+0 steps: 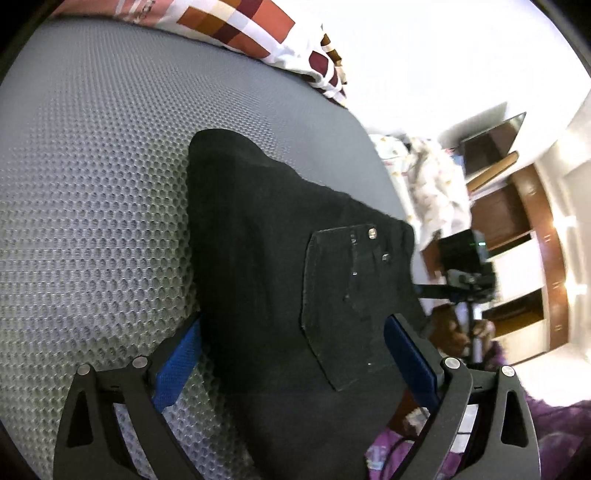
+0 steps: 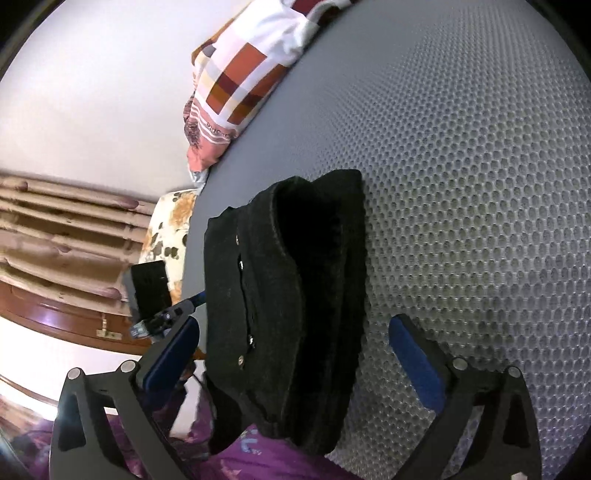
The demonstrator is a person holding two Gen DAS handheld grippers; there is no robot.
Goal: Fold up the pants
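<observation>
Pants (image 1: 258, 258) soft, limp, folded on mattress (image 1: 92, 184); both tongs (image 1: 291, 354) (image 2: 291, 354) spread; grip near folded edge

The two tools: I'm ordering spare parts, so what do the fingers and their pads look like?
Both match. The left tool and right tool have matte black fingers with triangular cut-outs and round silver pivot pins. Each finger carries a flat blue pad with a fine woven-looking texture. No cables or markings show on them.

A checked pillow (image 1: 243, 27) lies on the grey honeycomb mat (image 1: 92, 184); wooden shelves (image 1: 517, 229) stand beyond.
</observation>
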